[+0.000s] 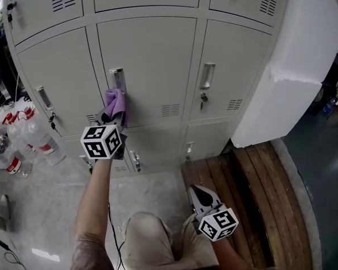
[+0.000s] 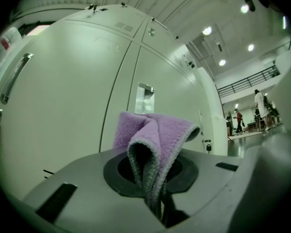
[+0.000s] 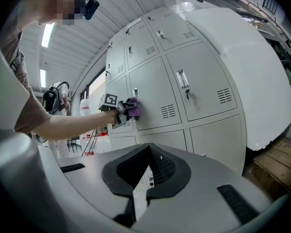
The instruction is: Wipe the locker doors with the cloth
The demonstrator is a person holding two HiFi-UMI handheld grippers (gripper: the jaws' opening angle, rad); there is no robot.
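Observation:
A purple cloth (image 1: 116, 102) is pinched in my left gripper (image 1: 114, 116), which is shut on it and presses it against the middle locker door (image 1: 152, 55) just below the door's recessed handle (image 1: 118, 79). In the left gripper view the cloth (image 2: 153, 140) folds up out of the jaws, close to the pale door (image 2: 63, 106). The right gripper view shows the cloth (image 3: 133, 108) on the door from the side. My right gripper (image 1: 200, 196) hangs low by my leg, shut and empty, pointing toward the lockers.
Grey lockers (image 1: 236, 61) fill the wall. A large white foam block (image 1: 293, 72) leans at the right. Wooden planks (image 1: 253, 196) lie on the floor below it. Several water bottles (image 1: 28, 139) stand at the left.

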